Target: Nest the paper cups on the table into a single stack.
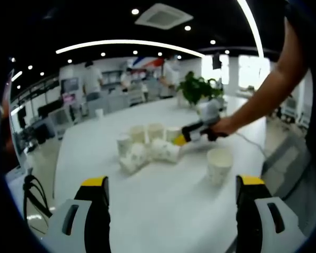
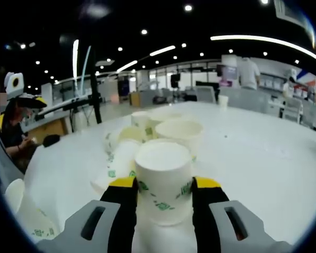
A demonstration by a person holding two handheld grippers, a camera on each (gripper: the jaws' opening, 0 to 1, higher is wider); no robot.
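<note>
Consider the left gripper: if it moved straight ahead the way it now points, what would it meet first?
Probably bare table first, then the cluster of paper cups. The left gripper is open with nothing between its jaws. The lone cup stands slightly right of that line, though depth is unclear.

A large white table (image 1: 163, 205) carries a cluster of paper cups (image 1: 147, 147) near its middle, some upright, some tipped over. One cup (image 1: 219, 164) stands apart, toward the table's right edge.
</note>
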